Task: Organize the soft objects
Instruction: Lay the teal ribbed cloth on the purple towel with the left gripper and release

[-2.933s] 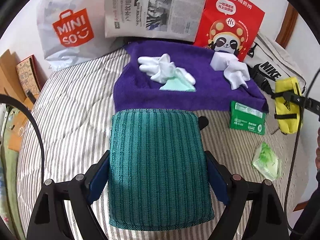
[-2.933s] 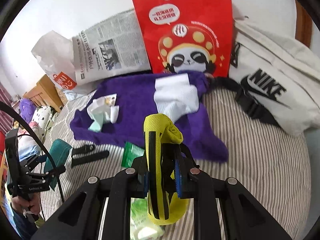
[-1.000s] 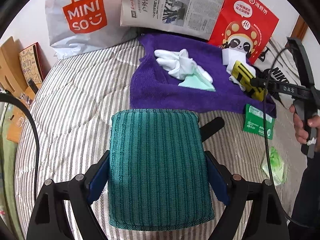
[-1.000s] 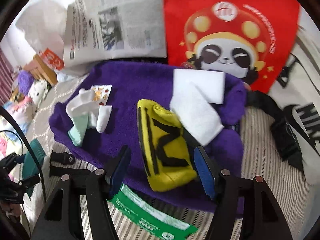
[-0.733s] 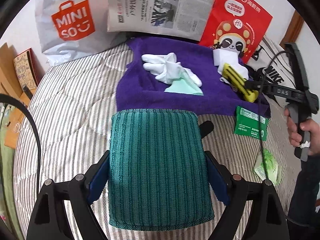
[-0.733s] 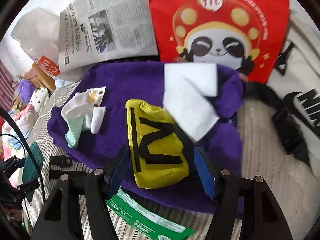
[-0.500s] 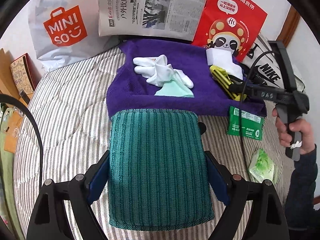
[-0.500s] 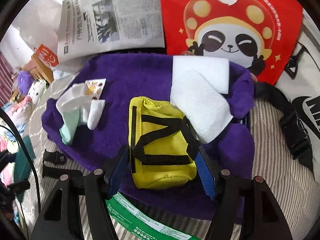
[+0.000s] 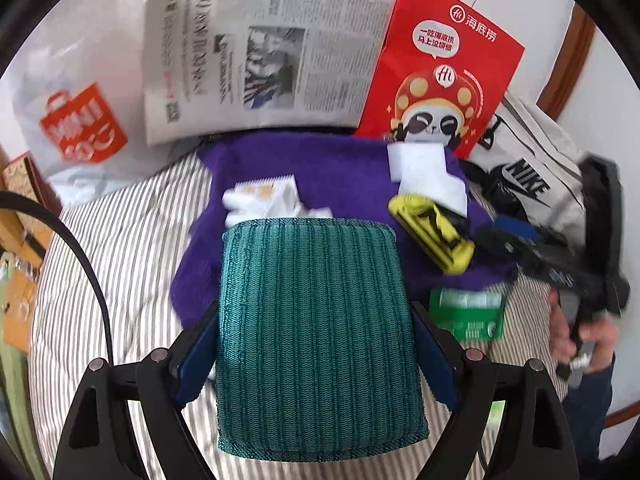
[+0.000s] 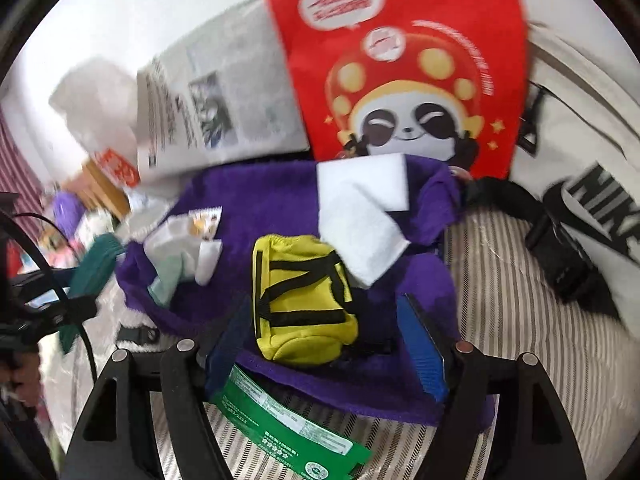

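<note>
Left tongs (image 9: 316, 344) clamped on teal pouch (image 9: 316, 328); right tongs (image 10: 324, 344) opening, clear of yellow pouch (image 10: 302, 300).

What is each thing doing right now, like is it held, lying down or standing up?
Teal pouch: held in the left gripper.
Yellow pouch: lying on the purple towel, let go.
Right gripper: jaws opening, not pressing the pouch.
White cloth: folded on the towel.
Red bag: standing upright.
Green packet: flat on the bed.
</note>
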The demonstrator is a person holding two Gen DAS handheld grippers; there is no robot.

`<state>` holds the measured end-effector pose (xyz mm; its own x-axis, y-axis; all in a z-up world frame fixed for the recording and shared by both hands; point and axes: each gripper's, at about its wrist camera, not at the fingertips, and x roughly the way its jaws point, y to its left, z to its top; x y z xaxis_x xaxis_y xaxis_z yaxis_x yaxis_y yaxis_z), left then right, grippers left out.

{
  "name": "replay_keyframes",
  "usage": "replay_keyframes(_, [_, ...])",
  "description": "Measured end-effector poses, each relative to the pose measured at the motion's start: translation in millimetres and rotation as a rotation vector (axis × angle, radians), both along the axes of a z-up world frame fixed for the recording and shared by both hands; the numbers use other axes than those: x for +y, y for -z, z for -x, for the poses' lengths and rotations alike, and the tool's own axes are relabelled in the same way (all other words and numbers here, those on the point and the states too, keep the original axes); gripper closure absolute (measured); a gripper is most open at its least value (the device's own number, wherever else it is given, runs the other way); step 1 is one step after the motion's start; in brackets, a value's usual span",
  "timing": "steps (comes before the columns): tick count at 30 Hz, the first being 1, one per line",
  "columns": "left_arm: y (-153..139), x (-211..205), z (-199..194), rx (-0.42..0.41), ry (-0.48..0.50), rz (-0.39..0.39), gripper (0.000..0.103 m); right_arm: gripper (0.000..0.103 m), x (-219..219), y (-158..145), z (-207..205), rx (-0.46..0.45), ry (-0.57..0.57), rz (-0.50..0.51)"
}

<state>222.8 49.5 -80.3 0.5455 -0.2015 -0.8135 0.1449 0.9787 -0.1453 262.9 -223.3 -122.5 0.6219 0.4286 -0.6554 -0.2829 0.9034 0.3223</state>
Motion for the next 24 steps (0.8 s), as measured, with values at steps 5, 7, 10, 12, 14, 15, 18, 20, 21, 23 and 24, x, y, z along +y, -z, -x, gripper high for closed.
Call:
replay_keyframes(5, [-6,-20,-45,-0.037,0.018,-0.018,0.016,0.028,-22,10,-4,0.056,0.018,-0.103])
replay_keyframes(7, [-3,-25,-62,-0.036,0.013,-0.034,0.016,0.028,-26,14,-6,0.06,0.045,-0.094])
replay_keyframes(10, [6,-31,-93,-0.016,-0.008,-0.024,0.016,0.028,-34,16,-6,0.061,0.052,-0.13])
replay_keyframes(12, [15,-34,-112,0.02,-0.018,-0.001,0.016,0.028,-36,15,-5,0.054,0.048,-0.146])
replay_keyframes(14, [23,-39,-126,0.041,-0.026,-0.009,0.016,0.028,-35,15,-4,0.048,0.038,-0.142])
replay_keyframes(15, [28,-43,-133,0.047,-0.025,-0.032,0.016,0.028,-35,17,-4,0.056,0.023,-0.146])
replay_keyframes(18, [43,-53,-150,0.087,-0.042,-0.091,0.016,0.028,-31,18,-3,0.065,-0.001,-0.156])
replay_keyframes(20, [50,-56,-157,0.111,-0.047,-0.094,0.016,0.028,-27,18,-2,0.065,-0.021,-0.156])
replay_keyframes(21, [54,-57,-160,0.122,-0.051,-0.102,0.016,0.028,-25,17,-2,0.061,-0.029,-0.149])
replay_keyframes(23, [59,-61,-164,0.126,-0.054,-0.13,0.016,0.028,-24,16,-1,0.053,-0.028,-0.137])
replay_keyframes(24, [62,-63,-167,0.13,-0.055,-0.148,0.016,0.028,-24,16,0,0.052,-0.029,-0.141])
